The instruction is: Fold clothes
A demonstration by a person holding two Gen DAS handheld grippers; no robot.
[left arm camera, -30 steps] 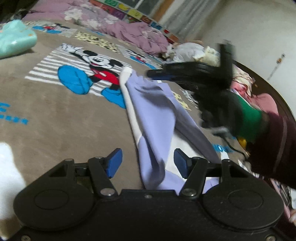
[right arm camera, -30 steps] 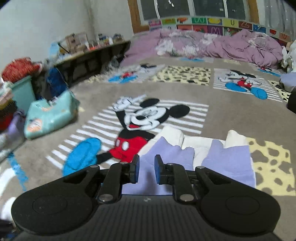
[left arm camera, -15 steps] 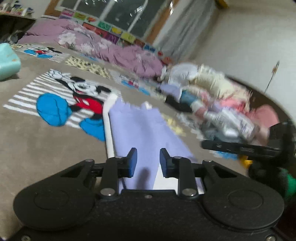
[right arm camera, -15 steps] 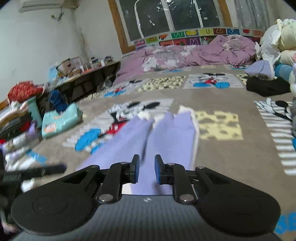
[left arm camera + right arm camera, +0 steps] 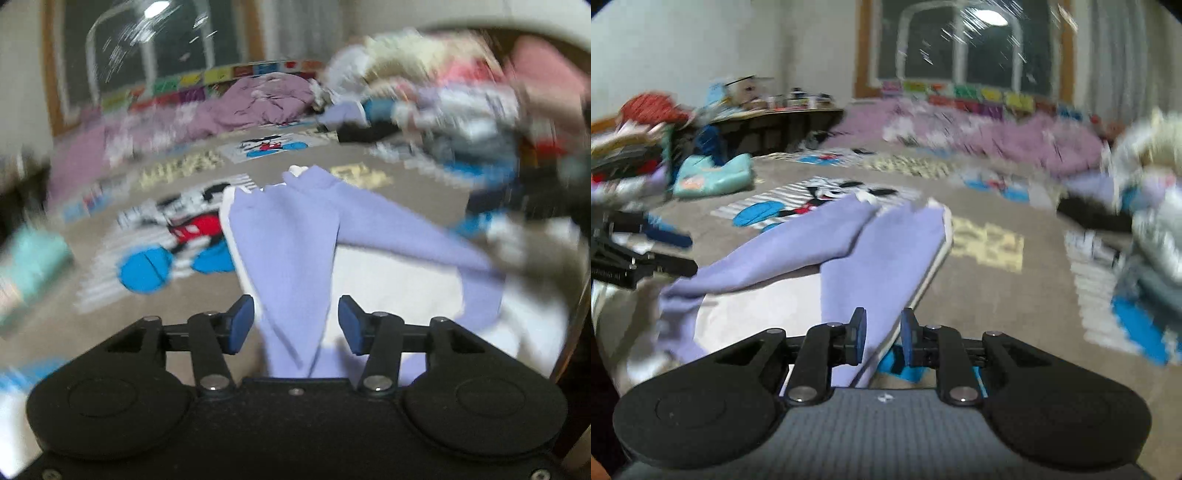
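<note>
While the left wrist view is smeared with blur, we can still make out the left gripper (image 5: 295, 325) with its blue pads (image 5: 240, 325) apart and opening — a fold of the lilac garment (image 5: 291, 236) runs up between them, and neither pad presses on it. The garment stretches from six o'clock toward twelve across the cartoon-mouse blanket (image 5: 173, 225), one lilac flap swinging off toward three o'clock over a white layer (image 5: 399, 277).

In the right wrist view, the right gripper (image 5: 881, 341) has its jaws close together, pinching the garment's white-trimmed edge (image 5: 882, 310). The cloth fans out toward eleven o'clock on the blanket (image 5: 997, 280). At nine o'clock we see the other gripper — dark and blurred — just beside the garment's left flap (image 5: 757, 266).
</note>
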